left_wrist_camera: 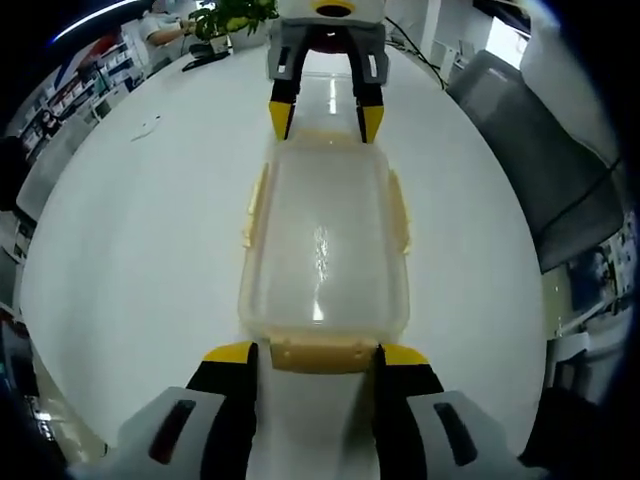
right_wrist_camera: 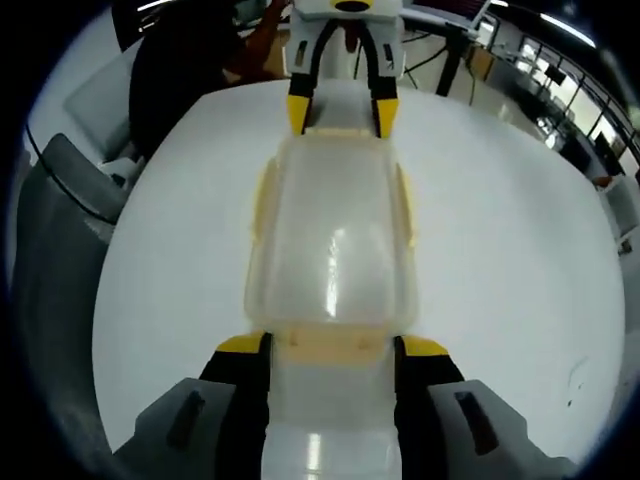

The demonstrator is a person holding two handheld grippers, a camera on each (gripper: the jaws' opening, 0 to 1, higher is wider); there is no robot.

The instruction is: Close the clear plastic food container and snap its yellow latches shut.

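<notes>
The container (left_wrist_camera: 325, 240) lies lengthwise between the left gripper (left_wrist_camera: 311, 362) and right gripper (right_wrist_camera: 333, 355), each spread open astride an end latch (left_wrist_camera: 320, 353).

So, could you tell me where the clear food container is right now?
The container sits lid-on at the middle of the white table, lengthwise between the two grippers: the left gripper at one end latch and the right gripper at the opposite end.

Office: white table (left_wrist_camera: 130, 230), grey chairs (left_wrist_camera: 540, 170), potted plant (left_wrist_camera: 235, 15).

Black hand-held gripper (left_wrist_camera: 315, 358), yellow tips, grey housing
</notes>
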